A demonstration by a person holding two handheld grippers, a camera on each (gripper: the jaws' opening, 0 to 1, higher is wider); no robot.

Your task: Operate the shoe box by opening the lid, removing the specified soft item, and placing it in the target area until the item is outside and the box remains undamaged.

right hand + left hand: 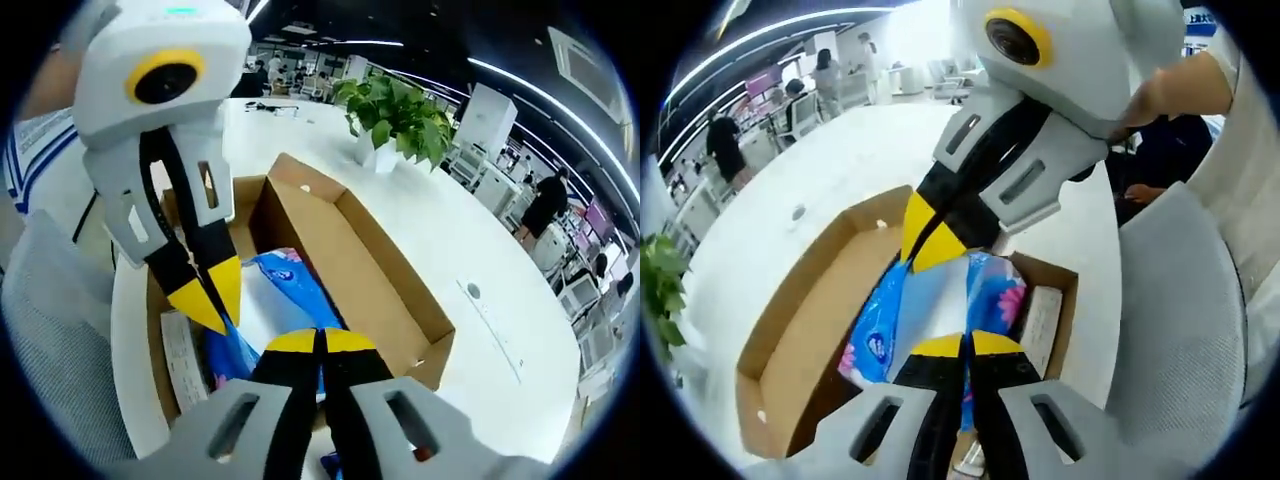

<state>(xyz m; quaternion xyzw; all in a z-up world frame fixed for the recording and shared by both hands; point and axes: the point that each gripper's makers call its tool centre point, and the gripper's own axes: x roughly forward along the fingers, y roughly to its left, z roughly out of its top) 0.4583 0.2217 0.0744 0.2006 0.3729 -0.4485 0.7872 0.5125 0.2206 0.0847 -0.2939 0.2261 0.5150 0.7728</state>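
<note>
- The soft item is the blue tissue pack (pixel 930 310), lying inside the open shoe box (pixel 810 320) at the centre of the left gripper view; in the right gripper view the blue tissue pack (pixel 290 290) sits just above your own jaws at lower centre.
- Your left gripper (pixel 965 345) has its jaws drawn together at the pack's near end; it looks pinched on the wrapper, so check the hold before you lift.
- Your right gripper (pixel 320 340) also shows narrow, nearly closed jaws over the pack's other end; I judge it is gripping the plastic too.
- Lift both ends together and straight up, keeping the pack level so it does not sag or slip.
- Keep clear of the cardboard walls, and of the white paper slip (pixel 1040 325) at the right side of the box.
- Carry it out over the white table (pixel 850 160), away from the potted plant (pixel 395 115) at upper centre.
</note>
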